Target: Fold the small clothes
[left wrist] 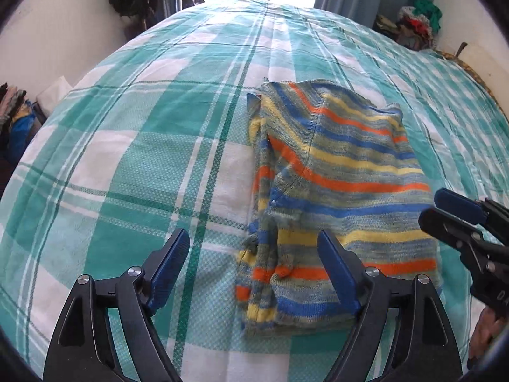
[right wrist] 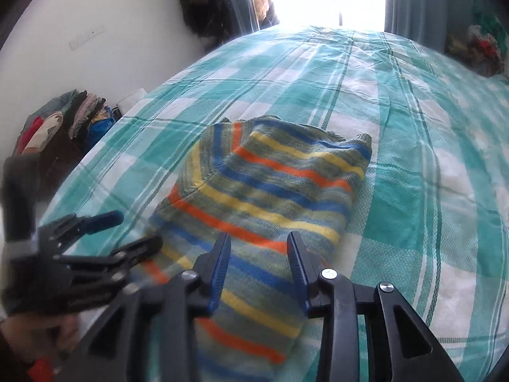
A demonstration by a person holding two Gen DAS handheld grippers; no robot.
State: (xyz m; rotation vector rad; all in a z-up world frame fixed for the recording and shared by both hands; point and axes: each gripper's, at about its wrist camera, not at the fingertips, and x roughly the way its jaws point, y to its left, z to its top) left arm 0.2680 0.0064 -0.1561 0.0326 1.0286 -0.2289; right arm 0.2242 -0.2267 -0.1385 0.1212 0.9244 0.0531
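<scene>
Here, the striped knit sweater in blue, orange and yellow (left wrist: 334, 197) lies folded mid-bedsheet. Left gripper (left wrist: 254, 273) spread wide, empty, at its near-left corner; right gripper (right wrist: 259, 270) part-open, holding nothing, over its near edge — next, likely pinch both near corners evenly.

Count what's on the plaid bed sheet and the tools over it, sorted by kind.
Striped knit garment, orange, blue, yellow and grey-green, folded: 1
Black two-finger grippers with blue pads: 2, left gripper and right gripper, jaws apart on both
Teal and white plaid bed sheet: 1
Total: 4
</scene>
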